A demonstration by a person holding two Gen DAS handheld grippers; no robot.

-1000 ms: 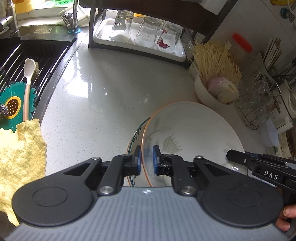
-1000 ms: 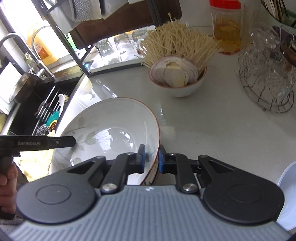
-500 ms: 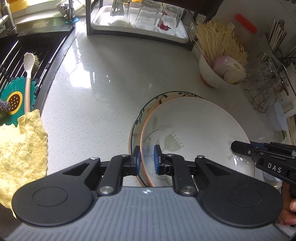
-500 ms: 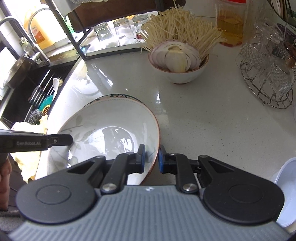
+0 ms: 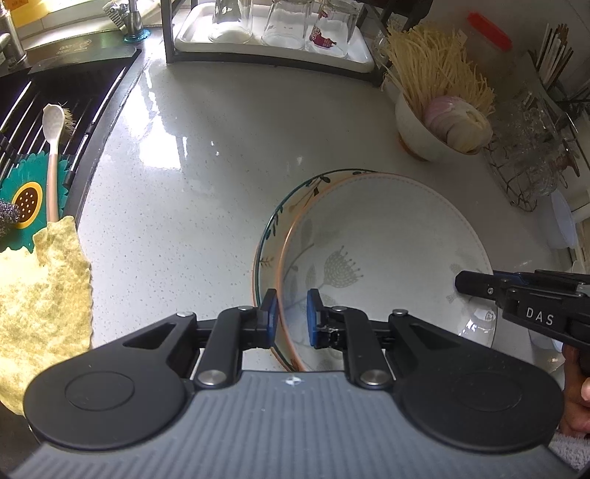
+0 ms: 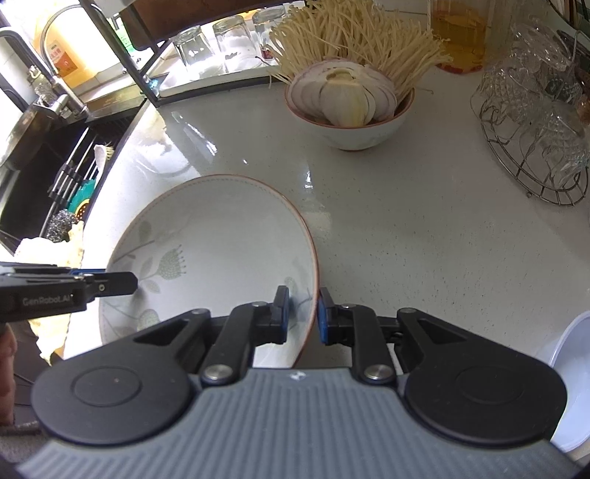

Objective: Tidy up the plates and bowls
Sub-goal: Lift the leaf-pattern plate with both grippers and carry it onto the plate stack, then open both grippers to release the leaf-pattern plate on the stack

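A white bowl with grey flower prints and an orange rim (image 5: 387, 243) sits nested in a second bowl with a dark leaf-pattern rim (image 5: 284, 210) on the pale counter. My left gripper (image 5: 291, 317) straddles the white bowl's near-left rim, its blue pads a little apart from the wall. My right gripper (image 6: 303, 313) straddles the same bowl (image 6: 221, 235) at its right rim, pads also slightly apart. Each gripper shows in the other's view, at the bowl's far side.
A bowl of noodles and sliced onion (image 5: 442, 121) stands behind. A rack with upturned glasses (image 5: 273, 33) is at the back. The sink (image 5: 48, 121) with a brush and a yellow cloth (image 5: 40, 298) lies left. A wire basket of glassware (image 6: 534, 121) is right; a white container (image 6: 575, 379) is near right.
Both grippers lowered the white bowl into the leaf-rimmed bowl. Both pairs of pads have opened slightly off the rim.
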